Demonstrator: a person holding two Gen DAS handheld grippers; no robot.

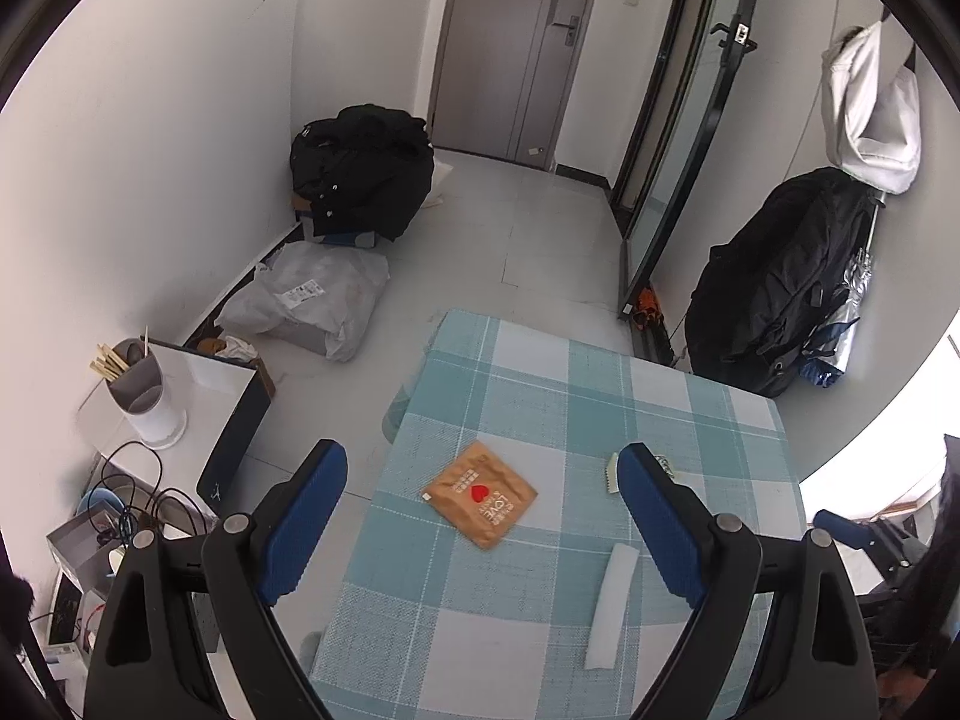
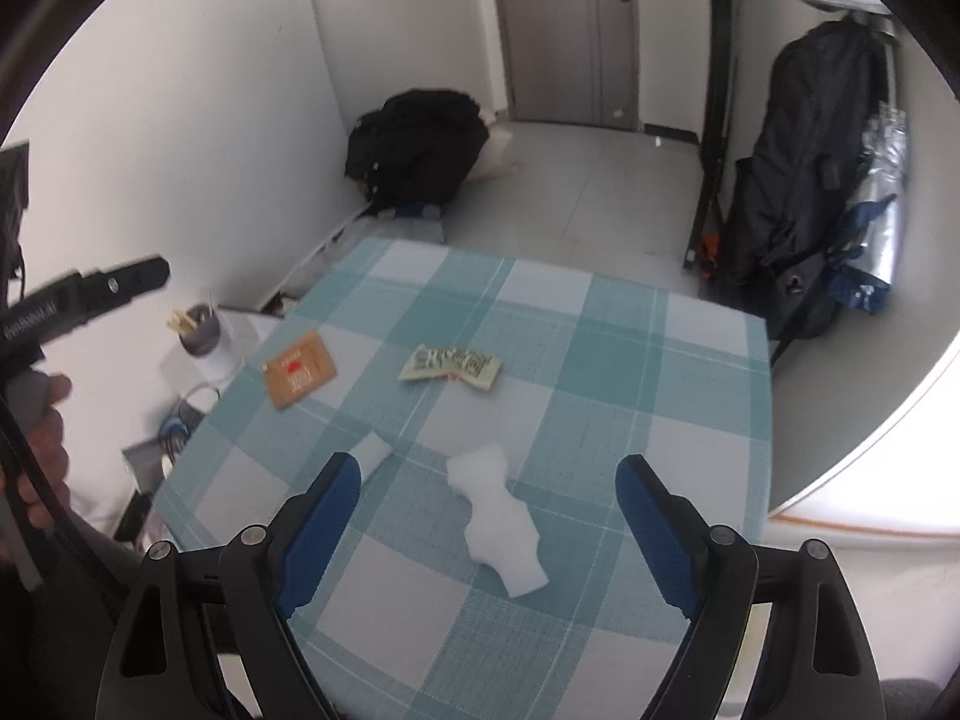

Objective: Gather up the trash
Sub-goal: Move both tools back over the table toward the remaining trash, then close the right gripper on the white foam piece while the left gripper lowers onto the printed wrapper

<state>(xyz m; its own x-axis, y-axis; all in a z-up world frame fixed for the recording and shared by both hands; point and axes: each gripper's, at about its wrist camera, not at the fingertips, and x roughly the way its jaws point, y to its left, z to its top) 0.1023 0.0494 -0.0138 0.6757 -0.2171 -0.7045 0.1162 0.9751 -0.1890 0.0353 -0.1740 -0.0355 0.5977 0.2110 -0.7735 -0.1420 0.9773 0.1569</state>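
A brown packet with a red heart lies on the teal checked tablecloth, between the open fingers of my left gripper, which hovers above it, empty. A white strip lies to its right, and a pale wrapper peeks out by the right finger. In the right wrist view my right gripper is open and empty above a crumpled white tissue. The brown packet, a printed wrapper and the white strip lie farther on the tablecloth.
Left of the table stands a low white cabinet with a grey cup of chopsticks and cables. Black bags, a grey parcel and a black backpack sit on the floor. The left gripper's handle and a hand show left.
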